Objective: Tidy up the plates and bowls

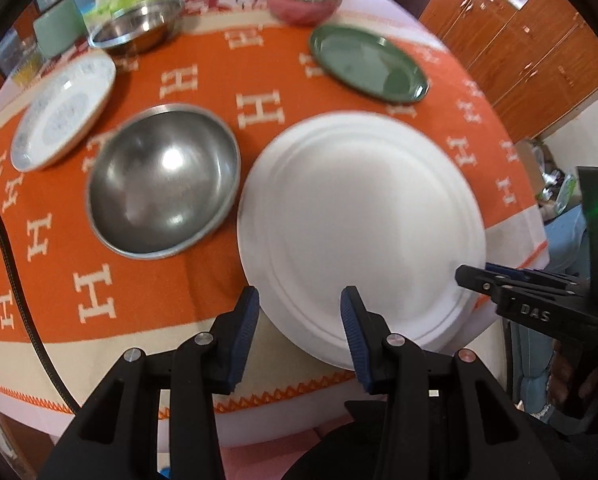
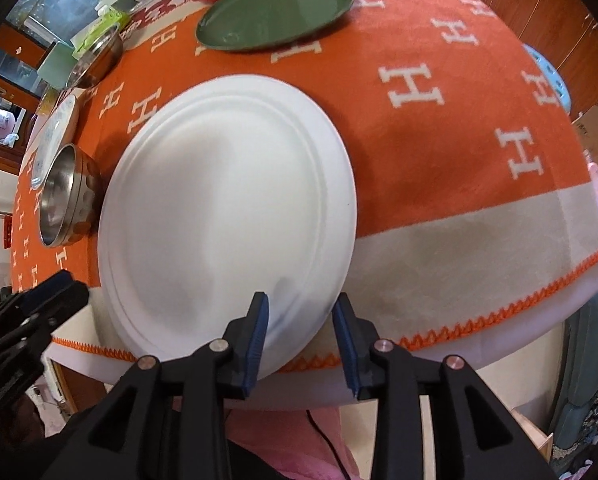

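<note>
A large white plate (image 1: pixel 359 232) (image 2: pixel 227 208) lies at the table's near edge, hanging a little over it. My left gripper (image 1: pixel 299 306) is open and straddles the plate's near-left rim, one finger over the plate and one over the cloth. My right gripper (image 2: pixel 301 312) is open astride the near-right rim, its pads apart from the plate. Each gripper shows in the other's view, the right gripper (image 1: pixel 471 276) and the left gripper (image 2: pixel 59 292). A steel bowl (image 1: pixel 163 180) (image 2: pixel 65 196) sits just left of the plate. Farther back lie a green plate (image 1: pixel 369 64) (image 2: pixel 275 16) and a patterned white plate (image 1: pixel 65 112) (image 2: pixel 53 136).
An orange cloth with white H letters (image 1: pixel 219 80) covers the table. At the back stand a second steel bowl (image 1: pixel 135 28) and a pink bowl (image 1: pixel 303 2), with boxes behind. A black cable (image 1: pixel 15 280) crosses the left. Wooden cabinets (image 1: pixel 519 40) stand to the right.
</note>
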The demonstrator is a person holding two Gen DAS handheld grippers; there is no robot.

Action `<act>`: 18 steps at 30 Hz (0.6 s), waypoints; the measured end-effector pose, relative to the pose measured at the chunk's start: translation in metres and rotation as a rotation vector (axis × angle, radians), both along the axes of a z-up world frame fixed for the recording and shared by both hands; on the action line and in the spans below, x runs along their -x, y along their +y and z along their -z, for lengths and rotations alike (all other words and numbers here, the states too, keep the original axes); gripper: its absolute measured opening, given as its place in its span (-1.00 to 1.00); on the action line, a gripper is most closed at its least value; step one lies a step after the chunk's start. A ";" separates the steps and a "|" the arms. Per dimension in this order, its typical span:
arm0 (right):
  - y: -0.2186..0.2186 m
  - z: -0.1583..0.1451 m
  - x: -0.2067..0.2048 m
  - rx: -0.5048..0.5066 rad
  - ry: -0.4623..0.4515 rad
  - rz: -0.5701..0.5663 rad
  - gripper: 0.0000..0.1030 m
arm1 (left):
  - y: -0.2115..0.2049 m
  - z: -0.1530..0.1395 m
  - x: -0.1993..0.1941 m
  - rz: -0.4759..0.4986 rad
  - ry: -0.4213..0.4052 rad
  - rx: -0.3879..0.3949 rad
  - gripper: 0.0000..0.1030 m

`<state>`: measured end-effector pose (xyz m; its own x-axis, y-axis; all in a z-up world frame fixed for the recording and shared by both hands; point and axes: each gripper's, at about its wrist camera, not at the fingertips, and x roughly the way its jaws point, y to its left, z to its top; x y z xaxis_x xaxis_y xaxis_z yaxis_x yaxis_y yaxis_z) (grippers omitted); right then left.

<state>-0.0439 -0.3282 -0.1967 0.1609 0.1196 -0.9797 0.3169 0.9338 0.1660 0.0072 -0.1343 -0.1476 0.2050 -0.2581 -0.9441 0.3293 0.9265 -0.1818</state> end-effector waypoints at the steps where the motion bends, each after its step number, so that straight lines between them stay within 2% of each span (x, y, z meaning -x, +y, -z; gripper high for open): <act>1: 0.001 -0.003 -0.001 0.011 -0.013 0.003 -0.15 | 0.003 -0.006 0.002 -0.001 -0.024 0.007 -0.21; 3: 0.003 -0.009 -0.002 0.024 -0.034 0.002 0.03 | 0.006 -0.016 0.006 -0.010 -0.068 0.020 -0.18; 4: 0.005 -0.011 -0.002 0.038 -0.038 -0.001 0.05 | 0.011 -0.022 0.008 -0.019 -0.090 0.032 -0.18; 9: 0.014 -0.023 -0.003 0.081 -0.067 -0.020 0.06 | 0.027 -0.041 0.009 -0.052 -0.152 0.069 -0.16; 11: 0.019 -0.029 -0.002 0.095 -0.088 -0.025 0.06 | 0.033 -0.047 0.006 -0.071 -0.171 0.075 -0.06; 15: 0.033 -0.040 -0.005 0.101 -0.148 -0.026 0.06 | 0.050 -0.056 -0.001 -0.110 -0.199 0.092 -0.03; 18: 0.044 -0.052 -0.009 0.108 -0.212 -0.017 0.06 | 0.069 -0.064 -0.005 -0.135 -0.219 0.088 0.07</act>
<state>-0.0351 -0.2841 -0.1445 0.3628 0.0203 -0.9317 0.2693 0.9548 0.1257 0.0126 -0.0653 -0.0839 0.4403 -0.2936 -0.8485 0.2441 0.9486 -0.2015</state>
